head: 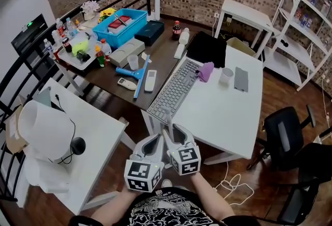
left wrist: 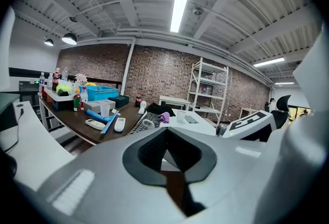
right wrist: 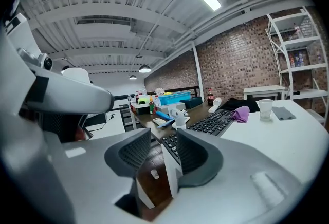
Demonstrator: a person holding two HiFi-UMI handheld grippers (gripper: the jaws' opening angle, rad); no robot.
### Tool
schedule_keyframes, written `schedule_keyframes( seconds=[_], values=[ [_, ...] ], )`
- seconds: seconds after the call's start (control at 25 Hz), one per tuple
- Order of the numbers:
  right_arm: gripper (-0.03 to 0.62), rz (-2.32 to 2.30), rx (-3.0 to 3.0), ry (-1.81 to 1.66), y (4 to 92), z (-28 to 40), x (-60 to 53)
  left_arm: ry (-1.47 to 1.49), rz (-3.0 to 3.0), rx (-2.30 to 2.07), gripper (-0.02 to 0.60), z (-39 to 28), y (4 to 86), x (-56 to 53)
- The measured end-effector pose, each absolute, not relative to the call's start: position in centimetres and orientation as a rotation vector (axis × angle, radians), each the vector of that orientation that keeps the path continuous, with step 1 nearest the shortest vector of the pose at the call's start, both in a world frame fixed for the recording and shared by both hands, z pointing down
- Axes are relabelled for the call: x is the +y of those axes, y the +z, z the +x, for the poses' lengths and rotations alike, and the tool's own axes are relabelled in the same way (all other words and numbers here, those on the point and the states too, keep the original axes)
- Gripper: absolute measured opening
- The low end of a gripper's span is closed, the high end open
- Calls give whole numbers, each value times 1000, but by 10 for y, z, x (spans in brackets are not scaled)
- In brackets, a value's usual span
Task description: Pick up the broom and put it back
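The blue broom [head: 136,75] lies on the dark brown table [head: 161,51], its long handle pointing toward me, beside two white remotes. It also shows small and far off in the left gripper view [left wrist: 109,121] and the right gripper view [right wrist: 163,116]. Both grippers hang side by side low in the head view, well short of the broom, over the near edge of the white desk [head: 228,116]. My left gripper [head: 154,140] [left wrist: 165,133] has its jaws together, with nothing between them. My right gripper [head: 174,130] [right wrist: 162,138] stands open and empty.
A grey keyboard [head: 174,90], purple cloth [head: 206,71] and cup [head: 226,75] lie on the white desk. A blue bin [head: 122,25], bottles and boxes crowd the dark table's far end. A second white table [head: 98,137] stands at left, a black chair [head: 285,137] at right.
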State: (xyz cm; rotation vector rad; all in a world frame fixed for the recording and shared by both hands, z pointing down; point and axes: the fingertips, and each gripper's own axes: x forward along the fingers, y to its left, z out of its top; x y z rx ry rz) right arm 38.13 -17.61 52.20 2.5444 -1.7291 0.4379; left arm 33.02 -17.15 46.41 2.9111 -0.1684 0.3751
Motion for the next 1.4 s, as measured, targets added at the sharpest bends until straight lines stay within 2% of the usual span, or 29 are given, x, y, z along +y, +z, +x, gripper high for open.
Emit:
schedule_keyframes(
  seconds=[0.36,1.08,1.2,1.4],
  values=[
    [198,2519,-1755,500,546,405,-190,403,2903,-228,5,338,472,-177],
    [203,2450,-1752,561,579,443,-225,424,2885,-325,5,359,481,-208],
    [181,2445,-1749,555,580,446,-229,428,2878,-334,5,361,482,-211],
    [105,2427,-1753,520,580,444,-231,429,2872,-337,5,363,484,-215]
  ],
)
